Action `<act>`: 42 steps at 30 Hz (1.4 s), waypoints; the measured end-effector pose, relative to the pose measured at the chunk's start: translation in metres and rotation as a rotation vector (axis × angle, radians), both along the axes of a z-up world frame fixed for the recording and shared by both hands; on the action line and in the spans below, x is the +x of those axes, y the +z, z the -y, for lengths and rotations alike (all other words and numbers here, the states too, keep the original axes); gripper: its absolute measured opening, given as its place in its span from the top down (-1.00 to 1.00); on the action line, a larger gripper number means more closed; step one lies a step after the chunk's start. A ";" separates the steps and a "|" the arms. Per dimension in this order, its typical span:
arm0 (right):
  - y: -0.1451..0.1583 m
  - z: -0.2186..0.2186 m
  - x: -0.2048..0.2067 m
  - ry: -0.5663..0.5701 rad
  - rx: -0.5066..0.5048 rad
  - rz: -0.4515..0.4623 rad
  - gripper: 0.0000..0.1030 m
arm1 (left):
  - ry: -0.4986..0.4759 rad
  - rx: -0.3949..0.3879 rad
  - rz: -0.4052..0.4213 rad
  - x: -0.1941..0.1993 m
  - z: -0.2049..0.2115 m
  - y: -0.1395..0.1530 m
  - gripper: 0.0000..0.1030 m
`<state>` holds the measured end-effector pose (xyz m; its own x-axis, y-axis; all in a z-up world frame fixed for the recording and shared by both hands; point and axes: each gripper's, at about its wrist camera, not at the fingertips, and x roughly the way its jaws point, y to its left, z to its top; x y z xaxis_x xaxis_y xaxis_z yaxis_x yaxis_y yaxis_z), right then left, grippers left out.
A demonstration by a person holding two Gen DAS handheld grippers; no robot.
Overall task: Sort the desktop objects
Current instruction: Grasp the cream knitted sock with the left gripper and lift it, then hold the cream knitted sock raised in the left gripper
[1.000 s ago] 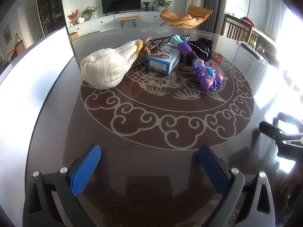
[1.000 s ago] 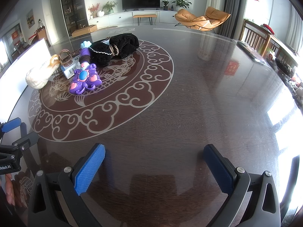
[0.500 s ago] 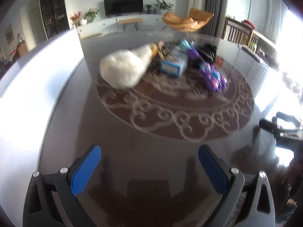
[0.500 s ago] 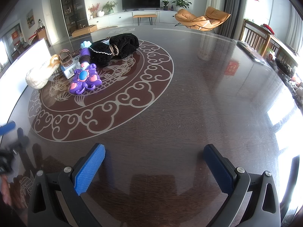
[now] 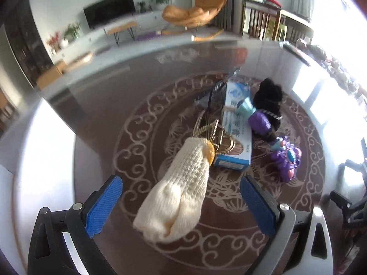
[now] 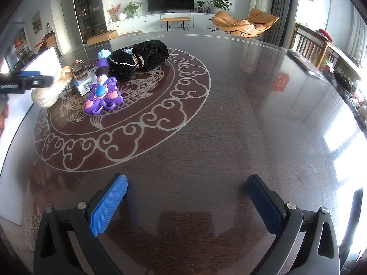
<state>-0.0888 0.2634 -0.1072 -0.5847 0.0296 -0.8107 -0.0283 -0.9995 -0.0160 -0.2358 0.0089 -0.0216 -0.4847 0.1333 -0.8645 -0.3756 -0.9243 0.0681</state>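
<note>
On the dark round table five things lie in one cluster: one cream knitted pouch, one blue-and-white box, one gold wire trinket, one purple toy wand and one black plush bundle. In the right wrist view the cluster sits at about ten o'clock, inside the pale scroll medallion; the pouch touches the box's near corner, the wand lies just beside the box, and the plush is behind the wand.

The left gripper is spread wide, its blue pads either side of the pouch's closed end without touching it. The right gripper is also spread wide and holds nothing, low over bare wood well apart from the cluster.

From twelve through six o'clock in the right view the tabletop is free out to its rim — broad room there. A white panel stands along the table's edge at nine to ten o'clock.

The left view is motion-blurred, so the box's print cannot be read. The trinket is partly hidden by the pouch's yellow-trimmed mouth, and the wand's handle is half covered by plush.
</note>
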 end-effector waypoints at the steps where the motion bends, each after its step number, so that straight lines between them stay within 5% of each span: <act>1: 0.000 0.000 0.000 0.000 0.000 0.000 -1.00 | 0.019 -0.018 0.021 -0.006 -0.001 -0.008 -1.00; 3: 0.000 0.000 0.000 0.000 0.000 0.000 -1.00 | 0.059 -0.038 0.037 -0.014 -0.001 -0.021 -0.88; 6: 0.000 0.000 0.000 0.000 0.000 0.000 -1.00 | 0.088 0.005 0.011 -0.011 0.001 -0.022 0.13; 12: 0.000 0.000 0.000 0.000 0.000 0.000 -1.00 | 0.188 0.026 -0.087 0.039 0.012 -0.015 0.28; 23: 0.000 0.000 0.000 0.000 0.000 0.000 -1.00 | 0.234 0.121 -0.081 0.138 0.030 -0.026 0.27; 26: 0.000 0.000 0.000 0.000 0.000 0.000 -1.00 | 0.247 0.114 -0.081 0.138 0.032 -0.030 0.02; 28: 0.000 0.000 0.000 0.000 0.000 0.000 -1.00 | 0.275 0.098 -0.059 0.132 0.037 -0.039 -0.45; 32: 0.000 0.000 0.000 0.000 0.000 0.000 -1.00 | 0.278 0.084 -0.089 0.132 0.040 -0.046 -0.94; 42: 0.000 0.000 0.001 0.000 0.000 0.000 -1.00 | 0.257 0.091 -0.072 0.128 0.036 -0.047 -1.00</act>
<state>-0.0882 0.2633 -0.1074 -0.5848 0.0296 -0.8107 -0.0284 -0.9995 -0.0159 -0.1081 -0.0276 -0.0688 -0.5724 0.0736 -0.8167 -0.1253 -0.9921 -0.0016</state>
